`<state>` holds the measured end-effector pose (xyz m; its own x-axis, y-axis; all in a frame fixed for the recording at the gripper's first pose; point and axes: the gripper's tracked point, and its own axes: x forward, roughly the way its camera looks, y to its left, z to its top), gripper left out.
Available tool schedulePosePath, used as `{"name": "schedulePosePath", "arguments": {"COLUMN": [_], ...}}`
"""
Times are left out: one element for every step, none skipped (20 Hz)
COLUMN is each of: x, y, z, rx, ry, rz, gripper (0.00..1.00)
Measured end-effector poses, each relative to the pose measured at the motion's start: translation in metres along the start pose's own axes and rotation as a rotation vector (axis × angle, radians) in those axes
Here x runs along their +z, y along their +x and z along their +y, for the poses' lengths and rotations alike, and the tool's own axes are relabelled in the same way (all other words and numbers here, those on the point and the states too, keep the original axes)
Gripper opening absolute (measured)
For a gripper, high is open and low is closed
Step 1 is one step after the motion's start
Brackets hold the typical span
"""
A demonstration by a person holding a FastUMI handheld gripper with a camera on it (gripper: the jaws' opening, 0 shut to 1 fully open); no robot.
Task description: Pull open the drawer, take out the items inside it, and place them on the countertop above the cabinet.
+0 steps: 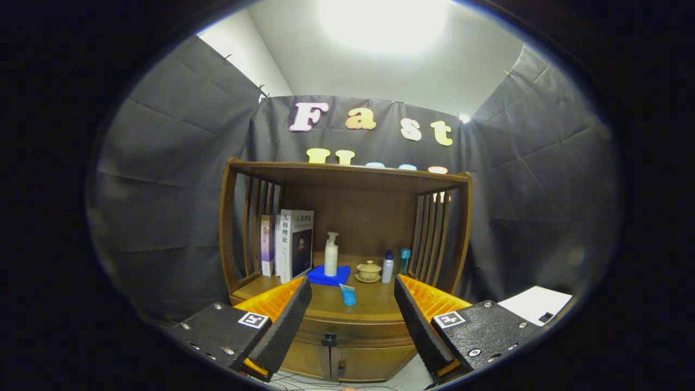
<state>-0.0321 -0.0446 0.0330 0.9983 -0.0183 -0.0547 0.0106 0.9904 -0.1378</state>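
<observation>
So far nothing was done: I held my gripper (353, 320) spread and empty before the cabinet (347, 347), its drawer (353, 328) shut, knob (329, 340) untouched, contents unseen

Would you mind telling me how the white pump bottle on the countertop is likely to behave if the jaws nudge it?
The pump bottle stands tall and narrow on a blue pad, so it would probably tip rather than slide. Its smooth plastic may slip. The gripper is open with nothing between its jaws, well short of it.
</observation>
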Motion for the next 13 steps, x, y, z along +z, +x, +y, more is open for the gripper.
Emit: {"name": "schedulePosePath", "arguments": {"x": [-0.0034,-0.0076,-0.0084,-0.0092,-0.0094,-0.0096,-0.0096,-0.0099,-0.0096,-0.0106,-0.0109,-0.0116,-0.0122], "y": [0.0016,0.0026,0.0037,0.0049,0.0057,0.0055,0.0063,0.0069,0.0064,0.0070,0.0074,0.0077,0.0079], "z": [0.0025,0.0037,0.0042,0.0045,0.0044,0.0042,0.0041,0.0026,0.0021,0.0020,0.0024,0.0030,0.0038], "rx": [0.010,0.019,0.024,0.027,0.026,0.024,0.023,0.021,0.019,0.019,0.021,0.026,0.030], "ry": [0.004,0.001,-0.006,-0.014,-0.023,-0.032,-0.040,-0.049,-0.054,-0.055,-0.050,-0.044,-0.039], "rz": [0.008,0.018,0.020,0.021,0.020,0.018,0.017,0.016,0.016,0.017,0.018,0.018,0.018], "gripper": [0.95,0.95,0.95,0.95,0.95,0.95,0.95,0.95,0.95,0.95,0.95,0.95,0.95]}}
